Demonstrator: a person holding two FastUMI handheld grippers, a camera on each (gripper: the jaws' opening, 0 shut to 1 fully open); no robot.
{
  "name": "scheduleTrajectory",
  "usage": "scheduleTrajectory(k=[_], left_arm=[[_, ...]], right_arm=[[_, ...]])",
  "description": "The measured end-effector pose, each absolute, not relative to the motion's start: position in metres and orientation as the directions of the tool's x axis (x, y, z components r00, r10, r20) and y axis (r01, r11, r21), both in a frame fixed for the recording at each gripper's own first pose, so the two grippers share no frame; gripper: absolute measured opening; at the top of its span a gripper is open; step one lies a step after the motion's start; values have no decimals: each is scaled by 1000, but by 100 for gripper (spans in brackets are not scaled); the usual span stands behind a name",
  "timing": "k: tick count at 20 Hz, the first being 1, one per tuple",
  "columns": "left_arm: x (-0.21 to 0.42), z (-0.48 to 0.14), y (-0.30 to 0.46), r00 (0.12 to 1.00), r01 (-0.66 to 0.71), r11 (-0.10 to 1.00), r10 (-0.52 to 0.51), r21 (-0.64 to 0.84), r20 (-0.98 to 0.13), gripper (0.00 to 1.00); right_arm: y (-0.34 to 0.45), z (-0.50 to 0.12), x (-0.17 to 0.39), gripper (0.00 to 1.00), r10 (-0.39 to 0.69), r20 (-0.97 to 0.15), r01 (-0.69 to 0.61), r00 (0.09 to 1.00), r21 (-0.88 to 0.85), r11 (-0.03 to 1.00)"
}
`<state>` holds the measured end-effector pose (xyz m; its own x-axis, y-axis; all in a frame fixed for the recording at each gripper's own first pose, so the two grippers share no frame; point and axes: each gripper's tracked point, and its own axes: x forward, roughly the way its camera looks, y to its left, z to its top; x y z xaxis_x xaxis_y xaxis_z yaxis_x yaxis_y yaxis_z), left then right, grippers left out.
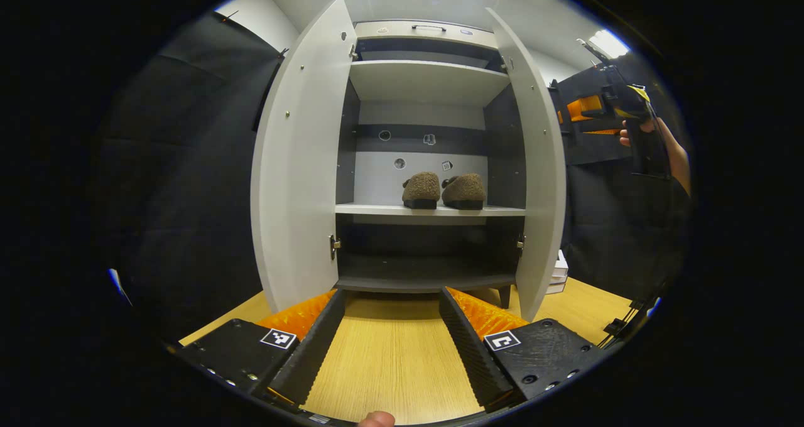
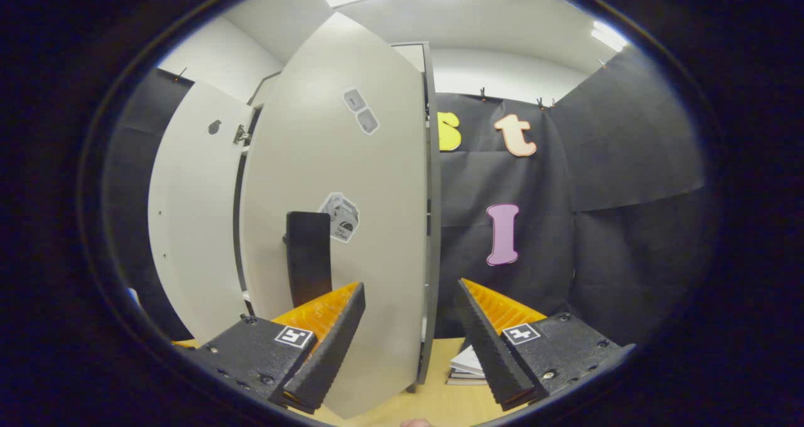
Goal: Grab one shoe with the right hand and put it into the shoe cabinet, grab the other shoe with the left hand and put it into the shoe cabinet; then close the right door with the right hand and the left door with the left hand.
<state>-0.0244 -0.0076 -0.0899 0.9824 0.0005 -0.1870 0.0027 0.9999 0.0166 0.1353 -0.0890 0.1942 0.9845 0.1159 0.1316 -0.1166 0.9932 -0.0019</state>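
Wide-open and empty, the right gripper (image 2: 408, 323) faces the right door's (image 2: 352, 226) outer face, its free edge between the fingers. Both shoes (image 1: 443, 191) sit on the cabinet's middle shelf (image 1: 370, 210). Left gripper (image 1: 392, 342) hangs open, centred farther back.

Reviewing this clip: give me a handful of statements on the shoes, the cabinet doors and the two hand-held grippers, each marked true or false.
1. Both shoes sit side by side on the cabinet's middle shelf. True.
2. The left door is already closed. False: it stands wide open, as does the right door.
3. The left hand-held gripper is open and holds nothing. True.
4. The right hand-held gripper is clamped on the right door's edge. False: its jaws are open; the door edge lies between the fingers in the right gripper view, and no finger visibly presses on it.
5. A shoe lies on the bottom shelf. False: that shelf holds no shoe.
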Motion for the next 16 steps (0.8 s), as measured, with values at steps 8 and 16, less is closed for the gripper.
scheduleTrajectory(k=[8,16], left_arm=[[-31,-72,-5,987,-4,1000,1,-20,-158,93],[-26,-51,-12,988,35,995,-48,-89,-150,93]], right_arm=[[-19,194,186,96,180,158,-181,971,-5,983],[-54,158,99,98,70,212,-56,975,-71,996]])
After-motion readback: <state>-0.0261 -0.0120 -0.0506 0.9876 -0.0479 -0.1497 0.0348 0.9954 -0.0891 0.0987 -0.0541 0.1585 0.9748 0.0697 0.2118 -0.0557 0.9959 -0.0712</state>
